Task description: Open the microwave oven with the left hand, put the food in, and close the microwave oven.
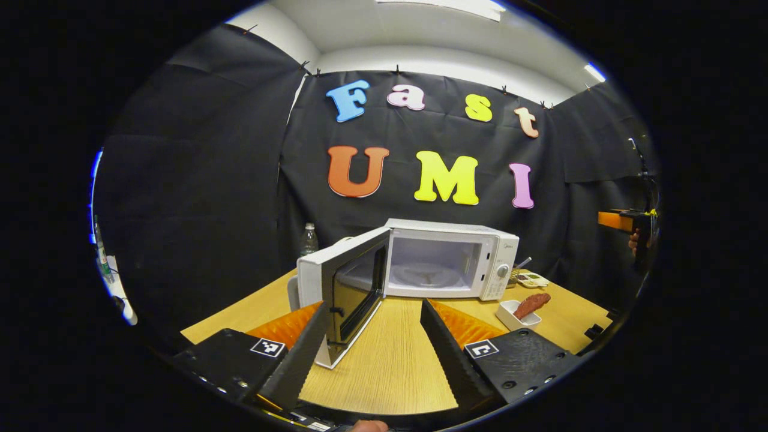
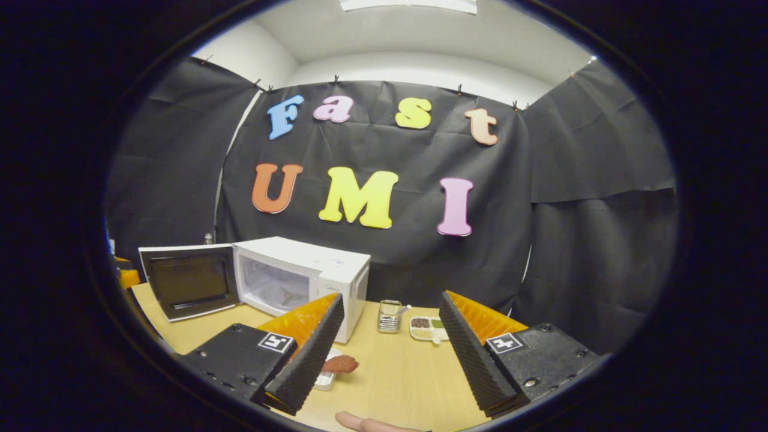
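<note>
The microwave door (image 1: 342, 288) stands open. The sausage (image 2: 339, 363) in its white dish (image 2: 326, 378) lies at seven o'clock beneath the right tool (image 2: 390, 342), the nearer one. Both it and the left tool (image 1: 372, 342) gape wide, empty.

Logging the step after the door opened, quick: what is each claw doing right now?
Left claw: open, holding nothing, facing the open microwave.
Right claw: open, holding nothing, above the table.
</note>
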The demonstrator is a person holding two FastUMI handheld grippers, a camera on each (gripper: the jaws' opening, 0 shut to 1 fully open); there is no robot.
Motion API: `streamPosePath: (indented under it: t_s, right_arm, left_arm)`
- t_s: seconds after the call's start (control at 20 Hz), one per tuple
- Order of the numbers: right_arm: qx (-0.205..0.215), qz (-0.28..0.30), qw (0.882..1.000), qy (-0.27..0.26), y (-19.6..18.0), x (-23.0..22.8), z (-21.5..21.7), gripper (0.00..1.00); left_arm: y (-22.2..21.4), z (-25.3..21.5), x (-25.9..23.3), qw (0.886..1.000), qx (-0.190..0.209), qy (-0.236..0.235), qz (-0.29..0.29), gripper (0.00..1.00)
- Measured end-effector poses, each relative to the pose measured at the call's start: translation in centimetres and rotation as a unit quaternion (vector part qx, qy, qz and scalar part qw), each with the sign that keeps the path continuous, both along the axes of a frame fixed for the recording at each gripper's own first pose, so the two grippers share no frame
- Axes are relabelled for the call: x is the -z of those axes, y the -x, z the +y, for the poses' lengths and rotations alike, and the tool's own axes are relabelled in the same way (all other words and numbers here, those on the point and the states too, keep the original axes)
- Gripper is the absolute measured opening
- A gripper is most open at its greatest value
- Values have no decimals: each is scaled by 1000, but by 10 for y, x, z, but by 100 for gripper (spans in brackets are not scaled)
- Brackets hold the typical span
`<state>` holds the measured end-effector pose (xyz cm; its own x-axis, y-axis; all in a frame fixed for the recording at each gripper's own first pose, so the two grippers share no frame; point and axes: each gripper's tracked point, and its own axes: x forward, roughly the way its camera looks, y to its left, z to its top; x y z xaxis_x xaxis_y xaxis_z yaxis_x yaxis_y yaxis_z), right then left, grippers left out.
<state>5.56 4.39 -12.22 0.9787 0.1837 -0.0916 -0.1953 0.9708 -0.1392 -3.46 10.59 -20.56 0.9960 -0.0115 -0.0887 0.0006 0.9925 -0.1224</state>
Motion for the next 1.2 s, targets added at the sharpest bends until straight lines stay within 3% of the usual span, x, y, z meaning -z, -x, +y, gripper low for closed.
streamPosePath:
  t_s: [0.35, 0.4, 0.5, 0.6, 0.75, 0.85, 0.9, 0.95, 1.0, 1.05, 1.1, 1.2]
  right_arm:
    - [-26, 88, 996, -2, -62, 50, 7, 100]
    - [-33, 103, 994, 0, -70, 60, 8, 96]
    - [-52, 144, 988, 0, -83, 86, 15, 100]
    - [-71, 193, 979, -9, -92, 115, 20, 96]
    - [-118, 283, 951, -45, -96, 158, 34, 99]
    - [-146, 348, 922, -84, -92, 185, 45, 96]
    - [-158, 377, 907, -100, -88, 197, 50, 91]
    - [-167, 401, 893, -114, -86, 207, 54, 79]
    - [-174, 422, 881, -124, -85, 216, 58, 89]
    - [-177, 439, 870, -135, -85, 224, 60, 88]
    - [-179, 456, 859, -146, -85, 232, 62, 75]
    - [-184, 486, 835, -179, -85, 243, 67, 71]
  left_arm:
    - [-39, -46, -59, 1000, 21, -10, -4, 93]
    - [-45, -52, -67, 1000, 23, -10, -6, 93]
    - [-54, -67, -78, 999, 32, -2, -6, 93]
    - [-64, -76, -88, 1000, 31, 1, -7, 93]
    - [-71, -89, -101, 999, 38, 5, -10, 93]
    - [-75, -91, -112, 999, 35, -4, -21, 93]
    - [-76, -92, -116, 999, 32, -8, -26, 93]
    - [-76, -93, -119, 999, 32, -9, -31, 93]
    - [-77, -95, -122, 999, 33, -9, -36, 93]
    - [-78, -97, -123, 999, 34, -9, -38, 93]
    - [-78, -97, -123, 999, 34, -12, -39, 93]
    - [-83, -95, -122, 998, 29, -29, -38, 93]
